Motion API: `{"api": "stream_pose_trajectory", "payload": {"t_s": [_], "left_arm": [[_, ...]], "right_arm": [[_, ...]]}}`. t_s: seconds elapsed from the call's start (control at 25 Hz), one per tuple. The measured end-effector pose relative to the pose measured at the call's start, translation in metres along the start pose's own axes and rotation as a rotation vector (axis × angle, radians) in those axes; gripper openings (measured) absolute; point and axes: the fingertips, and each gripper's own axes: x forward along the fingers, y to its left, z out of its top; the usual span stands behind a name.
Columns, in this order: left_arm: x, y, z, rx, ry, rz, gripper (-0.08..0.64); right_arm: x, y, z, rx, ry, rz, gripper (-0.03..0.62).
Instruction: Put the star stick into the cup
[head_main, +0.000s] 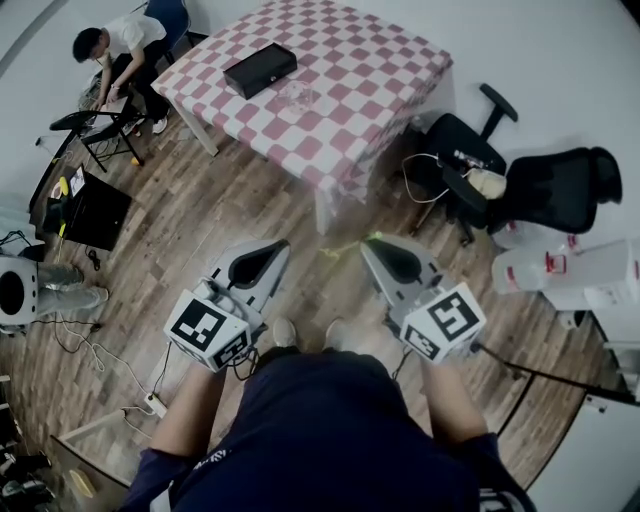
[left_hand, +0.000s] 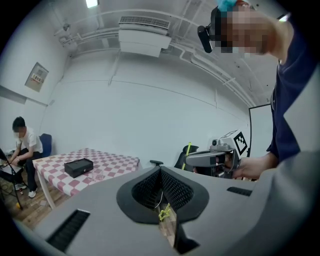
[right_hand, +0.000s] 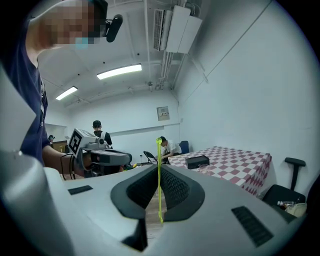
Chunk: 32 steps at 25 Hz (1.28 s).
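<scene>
Wood-plank floor (head_main: 250, 215) underfoot, white walls behind. Star stick (right_hand: 159, 185), yellow-green, stands upright btwn the right gripper (right_hand: 158, 170) jaws, which are closed on it; its top pokes above them. Left gripper (left_hand: 160, 170) jaws meet at the tips w/ nothing clearly gripped. A small yellow star shape (left_hand: 164, 213) shows in the slit lower down; can't tell if it touches. Both grippers hang over the floor, well apart from the checked table (head_main: 390, 70). Clear cup (head_main: 297, 95) sits there just beside a black box (head_main: 260, 69). Seated person (head_main: 120, 50) at far left.
</scene>
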Motion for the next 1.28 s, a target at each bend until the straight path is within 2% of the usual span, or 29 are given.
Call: {"api": "stream_pose_trajectory", "payload": {"t_s": [0.36, 0.76, 1.0, 1.28], "left_arm": [[0.021, -0.032, 0.004, 0.023, -0.013, 0.034, 0.031], [0.048, -0.014, 0.003, 0.011, -0.016, 0.034, 0.031], [0.077, 0.022, -0.003, -0.022, -0.012, 0.013, 0.031], [0.118, 0.109, -0.006, -0.041, 0.011, -0.011, 0.031]], "right_arm": [[-0.034, -0.024, 0.004, -0.037, -0.023, 0.027, 0.026], [-0.026, -0.055, 0.005, -0.042, -0.014, 0.021, 0.026], [0.004, -0.084, 0.004, -0.040, 0.014, 0.002, 0.026], [0.079, -0.137, 0.005, -0.018, 0.049, -0.034, 0.026]]}}
